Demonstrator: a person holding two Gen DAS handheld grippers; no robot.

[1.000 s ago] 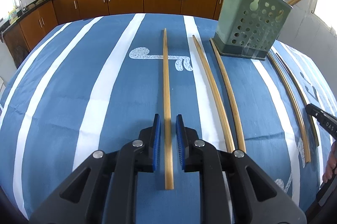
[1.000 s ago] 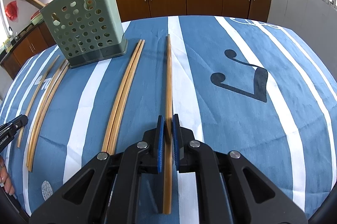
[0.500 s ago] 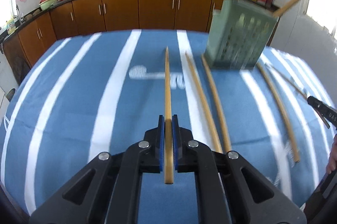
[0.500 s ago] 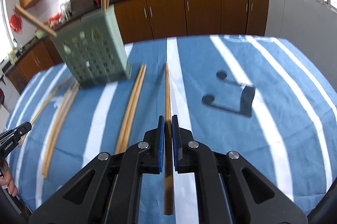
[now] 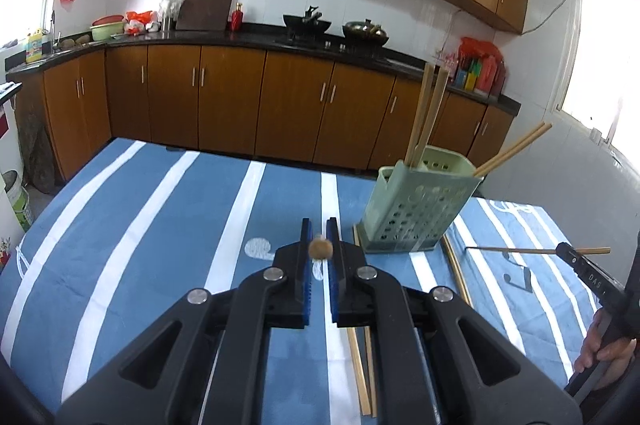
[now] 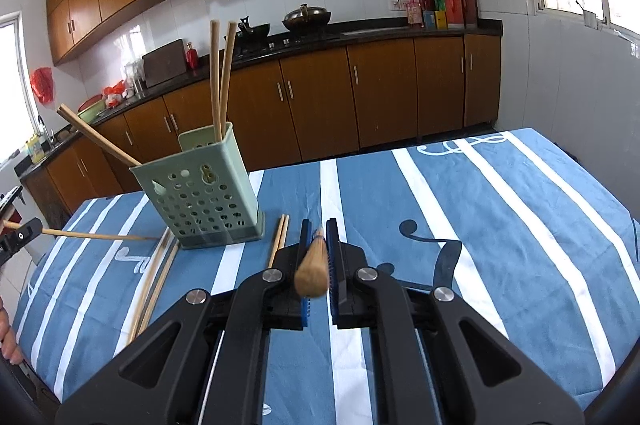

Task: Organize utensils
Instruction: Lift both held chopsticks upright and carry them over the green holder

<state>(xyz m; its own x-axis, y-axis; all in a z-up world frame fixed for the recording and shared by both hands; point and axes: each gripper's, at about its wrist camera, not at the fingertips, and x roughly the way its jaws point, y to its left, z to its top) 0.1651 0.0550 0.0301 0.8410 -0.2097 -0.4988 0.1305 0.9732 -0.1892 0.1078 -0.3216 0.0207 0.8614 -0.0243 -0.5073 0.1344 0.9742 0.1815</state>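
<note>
Chopsticks aloft: left tool (image 5: 319, 237) and right tool (image 6: 319, 237) each clench one chopstick (image 5: 320, 248) above the desk (image 5: 160, 225), mid-carry. Next, prob.: tip each upright into the green holder (image 5: 416, 213), w/ others loose beside it.

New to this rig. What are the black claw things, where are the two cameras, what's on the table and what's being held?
No robot here: a person holds a two-finger gripper in each hand, and each gripper carries a fisheye camera looking forward along its fingers.

In the left wrist view, the left gripper is shut on a chopstick, seen end-on. In the right wrist view, the right gripper is shut on another chopstick.

Each view also catches the other gripper at its edge, holding its chopstick level.

The table wears a blue striped cloth. On it stands a green perforated holder with four chopsticks already inside. More loose chopsticks lie beside it.
</note>
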